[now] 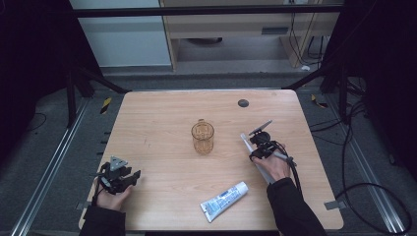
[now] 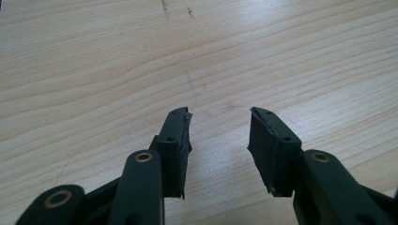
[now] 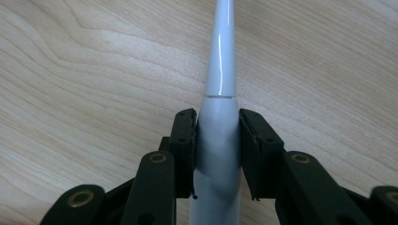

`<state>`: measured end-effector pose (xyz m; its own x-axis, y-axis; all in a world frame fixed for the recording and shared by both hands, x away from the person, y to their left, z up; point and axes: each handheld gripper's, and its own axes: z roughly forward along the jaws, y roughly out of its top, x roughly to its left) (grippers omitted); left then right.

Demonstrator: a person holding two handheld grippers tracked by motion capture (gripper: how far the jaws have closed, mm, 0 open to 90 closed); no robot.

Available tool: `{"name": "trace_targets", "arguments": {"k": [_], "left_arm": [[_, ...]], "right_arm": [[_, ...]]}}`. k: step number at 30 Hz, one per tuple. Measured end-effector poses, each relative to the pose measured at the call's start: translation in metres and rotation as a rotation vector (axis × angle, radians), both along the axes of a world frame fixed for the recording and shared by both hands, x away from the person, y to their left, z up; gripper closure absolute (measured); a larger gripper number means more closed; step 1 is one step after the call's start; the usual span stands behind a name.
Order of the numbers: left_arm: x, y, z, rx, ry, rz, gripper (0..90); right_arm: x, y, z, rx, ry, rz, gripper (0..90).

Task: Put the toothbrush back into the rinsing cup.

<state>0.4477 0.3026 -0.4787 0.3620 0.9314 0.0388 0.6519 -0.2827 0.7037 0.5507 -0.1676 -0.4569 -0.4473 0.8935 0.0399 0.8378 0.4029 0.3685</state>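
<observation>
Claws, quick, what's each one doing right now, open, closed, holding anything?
Left claw: open, nothing between its jaws, over bare table.
Right claw: closed on the white toothbrush.

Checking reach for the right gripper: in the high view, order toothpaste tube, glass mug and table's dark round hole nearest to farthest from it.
From the right gripper:
1. Glass mug, to its left, mid-table.
2. Dark round hole, beyond it, near the far edge.
3. Toothpaste tube, near edge.
2 and 3 are close.

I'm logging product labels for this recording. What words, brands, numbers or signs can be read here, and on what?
No text can be read.
Toothpaste tube: blue printing on white, too small and blurred to read.
Amber glass mug: no lettering visible.
White toothbrush held by the right gripper: plain, no marking visible.
</observation>
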Motion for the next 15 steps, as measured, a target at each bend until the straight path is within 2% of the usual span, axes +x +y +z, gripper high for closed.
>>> {"name": "trace_targets", "arguments": {"k": [15], "left_arm": [[0.0, 0.0, 0.0, 0.0, 0.0, 0.001, 57.7]], "right_arm": [[-0.005, -0.005, 0.034, 0.064, -0.095, -0.014, 67.9]]}}
